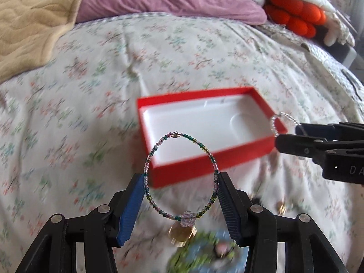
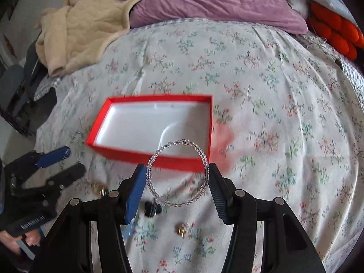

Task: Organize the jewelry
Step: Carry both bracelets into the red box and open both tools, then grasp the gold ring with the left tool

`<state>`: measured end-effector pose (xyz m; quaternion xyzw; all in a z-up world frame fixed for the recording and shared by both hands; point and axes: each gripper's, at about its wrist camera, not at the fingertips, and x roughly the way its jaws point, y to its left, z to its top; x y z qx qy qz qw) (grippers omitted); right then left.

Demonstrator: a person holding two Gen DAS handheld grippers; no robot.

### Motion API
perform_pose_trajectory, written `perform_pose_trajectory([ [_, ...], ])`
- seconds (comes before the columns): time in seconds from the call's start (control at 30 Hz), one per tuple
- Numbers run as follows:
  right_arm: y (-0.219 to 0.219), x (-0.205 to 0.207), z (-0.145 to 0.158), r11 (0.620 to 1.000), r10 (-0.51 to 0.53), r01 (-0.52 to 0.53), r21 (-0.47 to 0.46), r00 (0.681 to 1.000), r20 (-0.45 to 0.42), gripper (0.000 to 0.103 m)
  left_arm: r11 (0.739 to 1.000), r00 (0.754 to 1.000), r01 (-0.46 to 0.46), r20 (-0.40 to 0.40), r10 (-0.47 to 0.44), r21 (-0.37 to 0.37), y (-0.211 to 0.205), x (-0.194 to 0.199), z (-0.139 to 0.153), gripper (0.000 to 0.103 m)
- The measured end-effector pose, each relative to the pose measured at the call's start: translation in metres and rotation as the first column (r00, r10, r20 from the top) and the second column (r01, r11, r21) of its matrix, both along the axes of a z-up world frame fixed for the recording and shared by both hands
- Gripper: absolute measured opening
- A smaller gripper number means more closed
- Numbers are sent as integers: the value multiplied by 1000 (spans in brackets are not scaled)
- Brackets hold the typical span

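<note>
My left gripper is shut on a multicolour beaded bracelet, held between its pads above the bed, just in front of the red box. A clear flower bead and gold charm hang from the bracelet's bottom. My right gripper is shut on a clear beaded bracelet, held near the front right corner of the same red box, whose white inside holds nothing. The right gripper also shows in the left wrist view, and the left gripper in the right wrist view.
Small gold pieces and a dark piece lie on the floral bedsheet before the box. A beige blanket, purple pillow and orange plush lie at the bed's far side.
</note>
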<state>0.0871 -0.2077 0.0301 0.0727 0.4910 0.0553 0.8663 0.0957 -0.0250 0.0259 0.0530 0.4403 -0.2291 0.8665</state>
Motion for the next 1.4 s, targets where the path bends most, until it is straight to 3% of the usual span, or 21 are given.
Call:
perform_pose_trajectory([
  [0.17,-1,20,4,1000,25,-26,12,999,42,57,1000,999,17,28,-17,11,-19,18,-4,55],
  [0.5,-4,51,-15,998,59,-60,21,998,38,58,1000,1000,-1,30,1,16,-31,47,-16,56],
  [0.9,-6,55,-14,996,84,-86,24,994,74,61,999,999,12,38,-14,36,-36,51,-21,59],
  [1.4,-14,39,4,997,62,-66,37,993,97,67,997,996,22,83,-28,73,-34,33,-5,78],
])
